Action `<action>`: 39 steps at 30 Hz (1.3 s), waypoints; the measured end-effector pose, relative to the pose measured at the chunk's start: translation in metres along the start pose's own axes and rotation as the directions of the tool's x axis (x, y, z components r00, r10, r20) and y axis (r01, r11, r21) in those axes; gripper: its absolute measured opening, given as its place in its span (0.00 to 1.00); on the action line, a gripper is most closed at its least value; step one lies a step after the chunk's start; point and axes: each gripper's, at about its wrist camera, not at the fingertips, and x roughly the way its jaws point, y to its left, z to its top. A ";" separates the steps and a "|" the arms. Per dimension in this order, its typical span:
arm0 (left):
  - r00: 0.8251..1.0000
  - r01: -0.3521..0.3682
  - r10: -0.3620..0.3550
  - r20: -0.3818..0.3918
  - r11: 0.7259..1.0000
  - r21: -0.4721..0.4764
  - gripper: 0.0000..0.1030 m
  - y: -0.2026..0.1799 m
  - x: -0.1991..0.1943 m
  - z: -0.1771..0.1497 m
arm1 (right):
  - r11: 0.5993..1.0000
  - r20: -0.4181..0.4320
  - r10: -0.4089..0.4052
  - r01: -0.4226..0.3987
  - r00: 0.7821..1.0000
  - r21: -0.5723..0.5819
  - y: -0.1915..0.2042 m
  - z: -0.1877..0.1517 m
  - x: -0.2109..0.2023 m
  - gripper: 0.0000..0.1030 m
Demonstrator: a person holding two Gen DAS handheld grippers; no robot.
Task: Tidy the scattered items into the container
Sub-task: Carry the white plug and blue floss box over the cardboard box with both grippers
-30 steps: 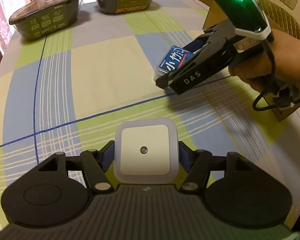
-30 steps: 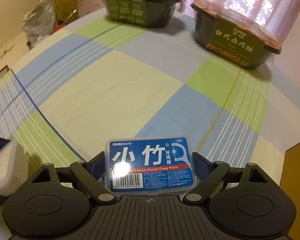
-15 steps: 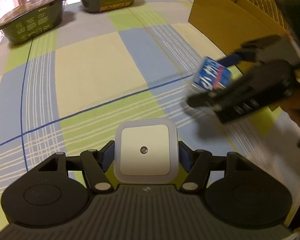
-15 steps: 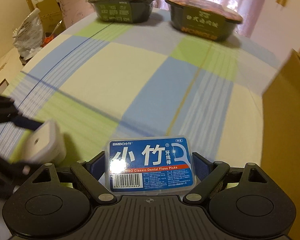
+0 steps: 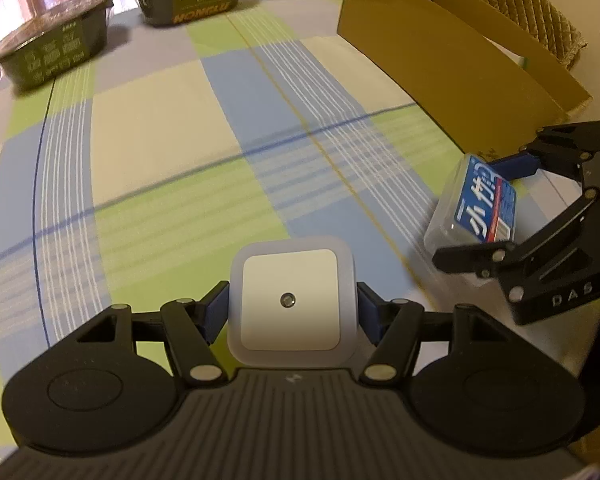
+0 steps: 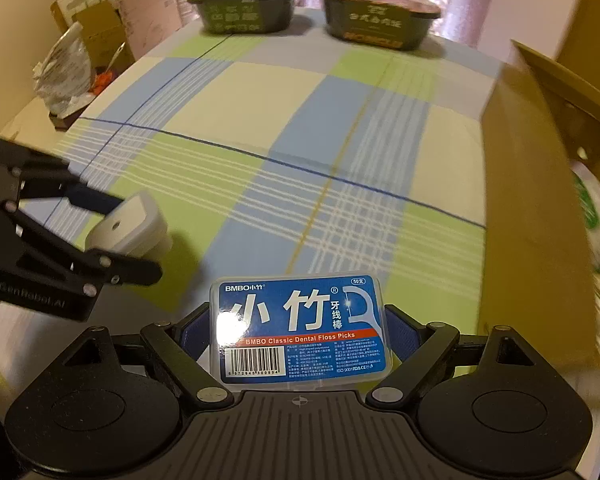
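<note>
Cardboard fills much more of both views than it did a second ago: the box (image 5: 452,56) then showed only as a sliver behind the right hand-held gripper (image 5: 496,208), and now its long brown wall runs down the right of the left wrist view, its open top showing. We have carried both loads across the counter (image 5: 172,128) toward it.

Our left hand-held gripper (image 5: 292,304) stays closed on the night light (image 5: 290,300), blue pads pressed to both its sides, as in the earlier frames. Our right one stays clamped on the floss box (image 6: 300,328), blue label up. It has swung from mid-counter to just beside the box's near wall, and it sits below the rim, so it has not cleared the wall.

Nothing we hold is inside the box yet. From the right wrist view something green and white lies within it, too blurred for us to name. The two noodle bowls (image 5: 52,40) sit at the far edge of the counter, well apart from the box.

We judge this the carry step, nearly done: each load needs lifting over the rim, then releasing. The risk is clipping the wall.
</note>
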 end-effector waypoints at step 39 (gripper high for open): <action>0.998 0.039 -0.041 0.046 0.998 0.043 0.59 -0.131 -0.081 0.008 | 0.963 0.168 -0.123 0.076 0.978 0.260 -0.057 -0.077 -0.152 0.87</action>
